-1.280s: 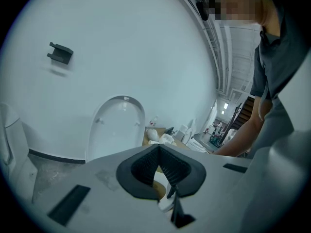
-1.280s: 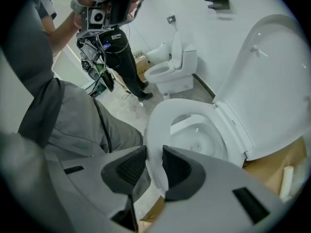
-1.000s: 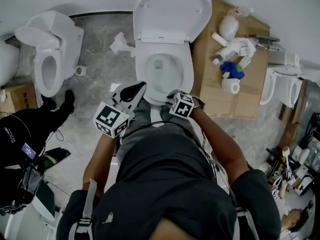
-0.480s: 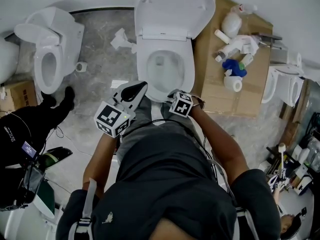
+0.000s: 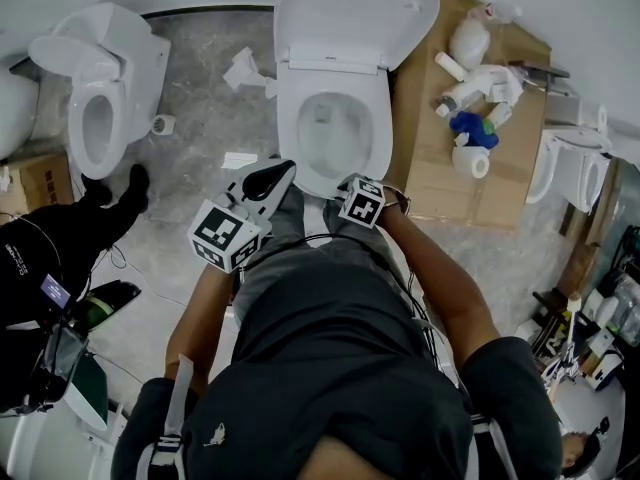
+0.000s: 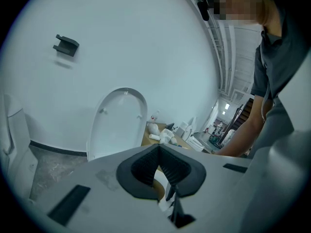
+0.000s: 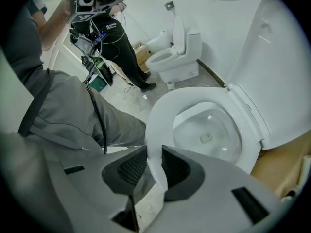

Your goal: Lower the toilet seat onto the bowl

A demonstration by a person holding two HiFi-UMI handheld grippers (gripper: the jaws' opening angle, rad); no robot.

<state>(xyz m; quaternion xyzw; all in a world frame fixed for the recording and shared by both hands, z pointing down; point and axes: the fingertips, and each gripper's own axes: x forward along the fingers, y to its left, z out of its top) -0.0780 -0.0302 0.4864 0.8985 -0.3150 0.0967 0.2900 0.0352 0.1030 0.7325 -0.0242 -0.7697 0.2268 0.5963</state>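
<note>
At the far left a closed cardboard box [image 5: 40,183] sits by a bystander in black [image 5: 60,253]. Just beyond them is a second toilet [image 5: 95,118], its bowl open. The grey stone floor [image 5: 190,158] between it and the middle toilet is mostly bare but for white paper scraps [image 5: 245,68].

The left gripper [image 5: 280,172] hangs over the floor just beside the front left of the middle toilet. Its pads meet at the tips and hold nothing.

The toilet seat [image 7: 160,115] lies level over the bowl [image 7: 216,123] with the lid [image 5: 355,13] upright behind. A small squarish thing [image 7: 206,138] rests at the bowl's bottom; I cannot tell what it is. The right gripper [image 7: 154,152] points steeply down at the seat's front edge. Its jaws have just been closing, and the pads now meet that edge on both sides. The person's legs crowd the front rim.

To the right, a flat cardboard sheet [image 5: 500,193] lies against the toilet's side, carrying white bottles [image 5: 470,43], a blue item [image 5: 468,128] and a paper roll [image 5: 465,165]. A third toilet [image 5: 570,173] stands past its far edge.
</note>
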